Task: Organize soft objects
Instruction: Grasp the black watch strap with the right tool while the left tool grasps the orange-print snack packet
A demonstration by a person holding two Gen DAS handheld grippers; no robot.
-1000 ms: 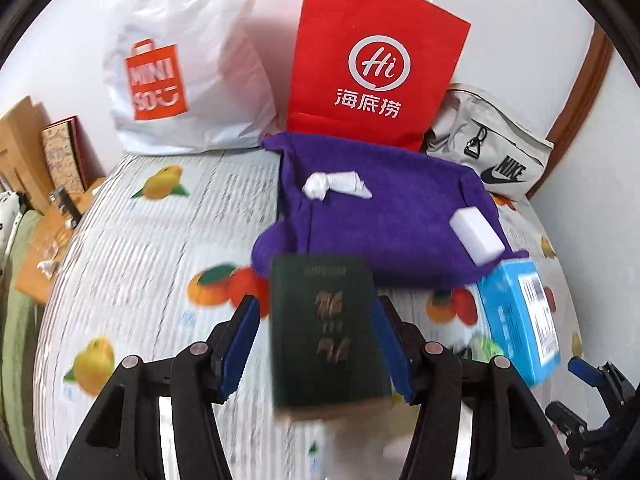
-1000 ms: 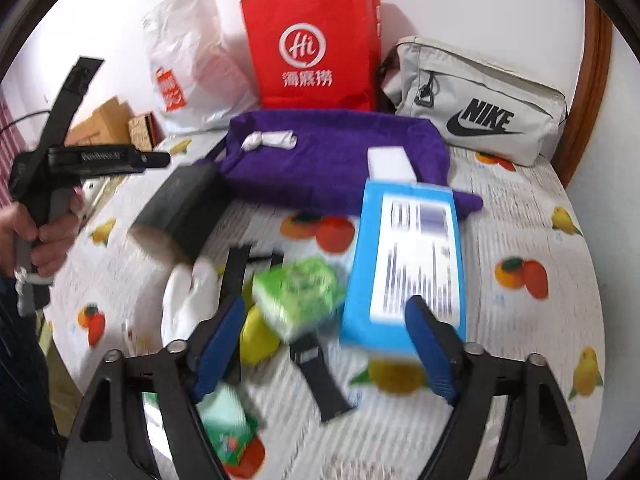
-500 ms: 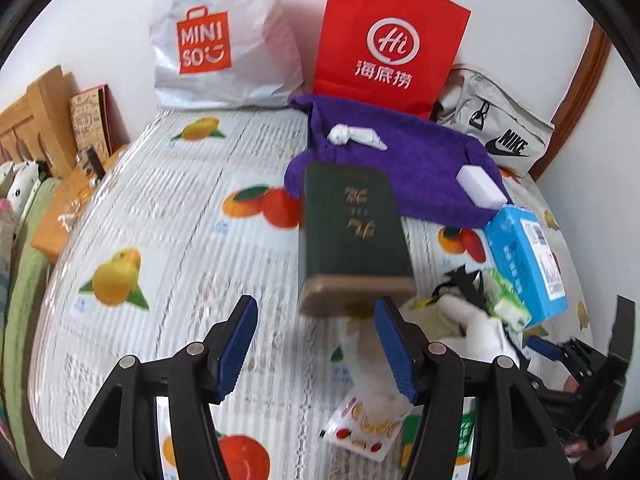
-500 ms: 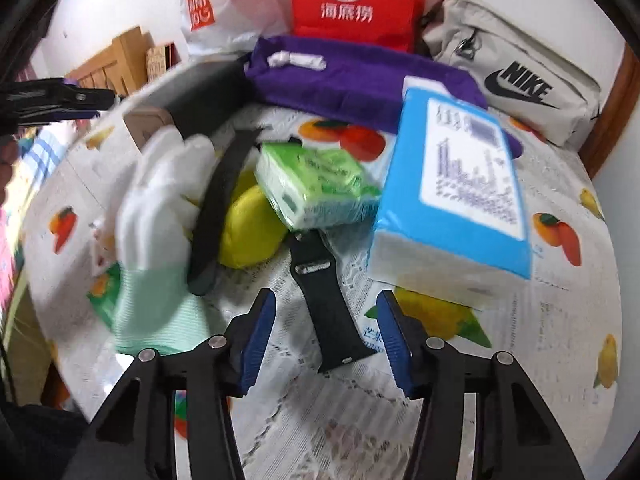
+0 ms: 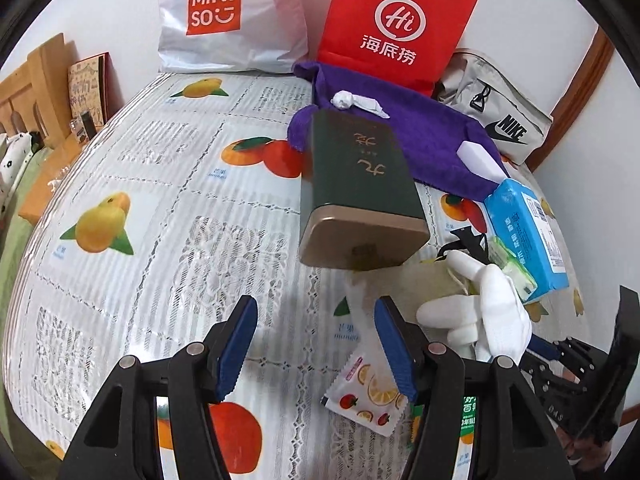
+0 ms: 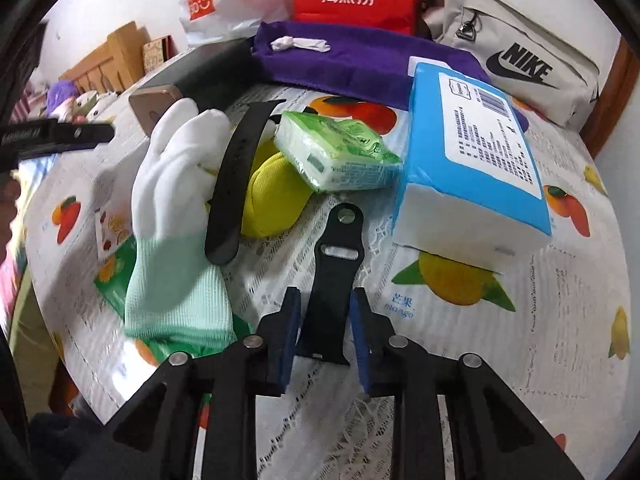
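Note:
A dark green box (image 5: 356,188) with a gold end lies on the fruit-print tablecloth (image 5: 160,208), just beyond my open, empty left gripper (image 5: 316,340). My right gripper (image 6: 325,334) has its jaws narrowed around the near end of a black watch strap (image 6: 334,280) lying on the cloth; contact is not clear. A second black strap (image 6: 236,184) lies over a white and green glove (image 6: 172,216). A yellow soft lump (image 6: 272,196), a green tissue pack (image 6: 336,152) and a blue tissue pack (image 6: 476,152) lie close behind. A purple towel (image 6: 360,60) lies further back.
A red paper bag (image 5: 392,24), a white Miniso bag (image 5: 224,16) and a grey Nike pouch (image 6: 516,56) stand along the back wall. A fruit-print sachet (image 5: 368,392) lies near my left fingers. Wooden furniture (image 5: 36,76) stands left of the table.
The left gripper let go of the green box and pulled back from it. The right gripper moved down to the black strap and narrowed its jaws around it.

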